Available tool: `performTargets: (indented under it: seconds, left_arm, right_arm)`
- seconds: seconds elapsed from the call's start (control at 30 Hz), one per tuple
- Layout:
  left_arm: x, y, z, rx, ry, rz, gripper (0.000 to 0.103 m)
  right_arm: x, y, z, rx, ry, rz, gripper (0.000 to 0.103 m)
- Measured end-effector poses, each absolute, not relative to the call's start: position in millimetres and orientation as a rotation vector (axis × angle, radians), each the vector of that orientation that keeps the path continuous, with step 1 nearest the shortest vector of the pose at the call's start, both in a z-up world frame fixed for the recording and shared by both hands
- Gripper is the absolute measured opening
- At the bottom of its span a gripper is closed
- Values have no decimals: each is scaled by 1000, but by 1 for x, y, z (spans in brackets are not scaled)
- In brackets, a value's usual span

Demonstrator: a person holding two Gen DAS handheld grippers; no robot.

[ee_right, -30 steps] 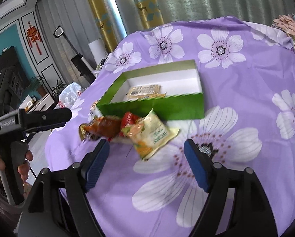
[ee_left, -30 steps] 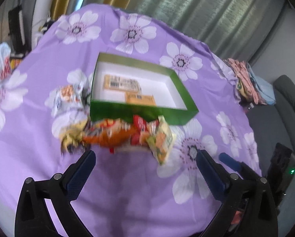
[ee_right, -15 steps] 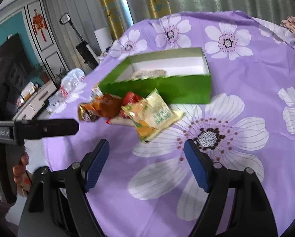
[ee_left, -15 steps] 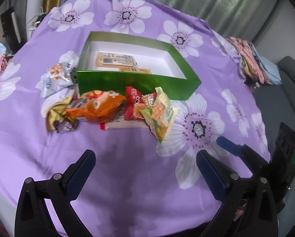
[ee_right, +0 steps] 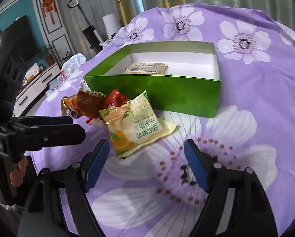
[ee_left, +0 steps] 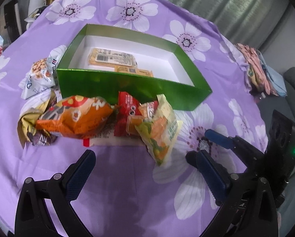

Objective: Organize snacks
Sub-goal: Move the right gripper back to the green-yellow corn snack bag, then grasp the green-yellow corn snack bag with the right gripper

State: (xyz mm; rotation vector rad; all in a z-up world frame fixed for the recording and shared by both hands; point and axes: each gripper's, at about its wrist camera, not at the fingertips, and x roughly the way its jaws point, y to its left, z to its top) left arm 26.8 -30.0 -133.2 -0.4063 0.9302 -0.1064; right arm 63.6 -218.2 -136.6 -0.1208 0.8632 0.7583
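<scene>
Snacks sat in a heap on the purple cloth (ee_left: 127,197), just near side of the green box (ee_left: 131,86). Heap, left to right in left cam: brown pkt (ee_left: 31,132), orange bag (ee_left: 76,118), red pkt (ee_left: 127,108), yellow-green pkt (ee_left: 161,130) at the right end, tilted, partly on the red one. A white flat pkt (ee_left: 108,140) lay under them. Peanut bag (ee_left: 39,75) was apart, touching the box's left wall. Box was open on top w/ two flat yellow packs (ee_left: 112,58) on its white floor.

My left gripper (ee_left: 145,175) was wide open, empty, hovering near side of the heap, not touching anything. My right gripper (ee_right: 146,163) was also wide, empty, just near side of the yellow-green pkt (ee_right: 135,122); its left pad (ee_right: 97,166) was close to the pkt's near corner, contact unclear. Folded clothes (ee_left: 260,73) lay at the far right edge.
</scene>
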Motion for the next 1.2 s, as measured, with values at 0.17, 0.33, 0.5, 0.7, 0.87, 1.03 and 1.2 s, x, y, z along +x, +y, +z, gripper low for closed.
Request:
performTargets:
  seconds: [0.17,0.33,0.5,0.7,0.87,1.03,1.2]
  left_arm:
    - [37,-29,-137,-416,935,-102,101]
    - [44,-34,-141,-410,940,-100,97]
    - [50,-34,-144,-417,950,-91,95]
    - [55,-33,-144,-424,948,-88,86]
    - [47,-26,-142,-462,944,-92,85]
    - [38,-27,-139,-495,943,-122,84]
    - [44,-24,-147,-517,964,-97,71]
  right_arm:
    - [83,-210,-144,-161,883,795,79]
    - [96,-202,-151,-178,904,890,79]
    - [111,-194,-159,-163,945,952,80]
    - [120,-191,-161,-150,979,1037,80]
    - [127,-188,-152,-197,959,1073,79]
    - [125,-172,-152,-307,935,1154,81]
    - [124,-159,-162,-346,1008,1221,74]
